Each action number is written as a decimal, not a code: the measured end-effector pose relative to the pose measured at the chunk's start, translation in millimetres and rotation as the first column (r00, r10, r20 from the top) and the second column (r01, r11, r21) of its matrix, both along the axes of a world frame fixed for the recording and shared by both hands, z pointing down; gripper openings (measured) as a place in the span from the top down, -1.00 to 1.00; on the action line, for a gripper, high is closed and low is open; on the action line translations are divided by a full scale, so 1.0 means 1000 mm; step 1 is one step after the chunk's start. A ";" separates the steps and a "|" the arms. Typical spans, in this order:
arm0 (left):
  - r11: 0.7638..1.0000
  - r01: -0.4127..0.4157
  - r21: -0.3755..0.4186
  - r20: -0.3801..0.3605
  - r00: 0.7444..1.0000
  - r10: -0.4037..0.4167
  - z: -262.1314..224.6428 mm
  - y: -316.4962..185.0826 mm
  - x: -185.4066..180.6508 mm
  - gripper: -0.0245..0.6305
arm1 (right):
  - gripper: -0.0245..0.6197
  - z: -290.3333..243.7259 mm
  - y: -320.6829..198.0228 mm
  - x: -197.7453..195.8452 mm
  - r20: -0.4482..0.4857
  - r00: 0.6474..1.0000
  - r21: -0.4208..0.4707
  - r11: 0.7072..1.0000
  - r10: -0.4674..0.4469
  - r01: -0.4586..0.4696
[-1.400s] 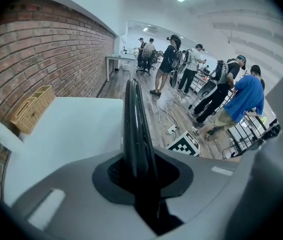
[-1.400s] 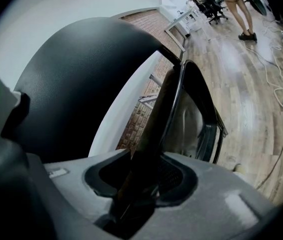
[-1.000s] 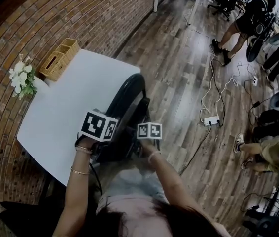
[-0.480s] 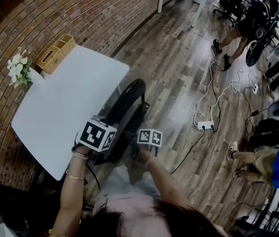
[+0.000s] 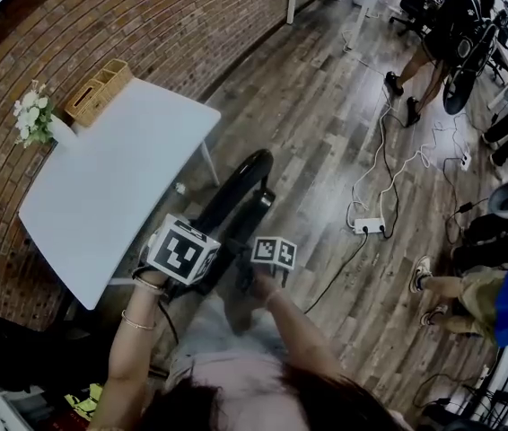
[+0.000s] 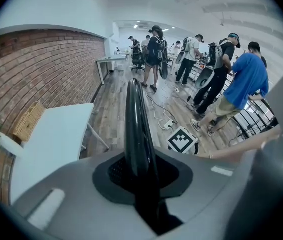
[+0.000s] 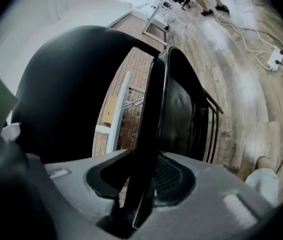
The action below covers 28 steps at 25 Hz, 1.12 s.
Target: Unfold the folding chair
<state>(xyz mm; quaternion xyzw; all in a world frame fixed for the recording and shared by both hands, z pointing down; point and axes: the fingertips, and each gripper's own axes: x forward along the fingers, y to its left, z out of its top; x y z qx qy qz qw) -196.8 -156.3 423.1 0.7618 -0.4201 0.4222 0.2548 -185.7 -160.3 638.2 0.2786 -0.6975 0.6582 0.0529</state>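
Note:
The black folding chair is folded flat and stands on edge over the wooden floor, just right of the white table. My left gripper clamps one thin black edge of the chair; in the left gripper view that edge runs up from between the jaws. My right gripper holds the chair's other panel edge, with the seat and frame bars beyond it. Its jaws have been closing a little on that edge. Both grippers are shut on the chair.
A wicker basket and white flowers sit at the table's far end by the brick wall. A power strip and cables lie on the floor to the right. Several people stand far off; seated legs are at the right.
The chair, with both grippers on it, has moved back from the white table's edge towards me and now stands apart from the table.

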 end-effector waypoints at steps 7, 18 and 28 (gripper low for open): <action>1.000 0.031 -0.007 0.005 1.000 -0.031 -0.001 0.021 0.032 0.73 | 0.57 0.002 0.018 0.028 0.020 0.999 -0.004 1.000 -0.027 0.027; 0.993 0.116 -0.003 -0.029 0.993 -0.116 -0.004 0.042 0.062 0.72 | 0.59 -0.004 0.038 0.063 0.017 0.992 0.025 0.992 -0.122 0.122; 0.988 0.157 -0.002 -0.057 0.986 -0.157 -0.004 0.055 0.088 0.70 | 0.60 -0.008 0.052 0.093 0.013 0.983 0.061 0.981 -0.185 0.183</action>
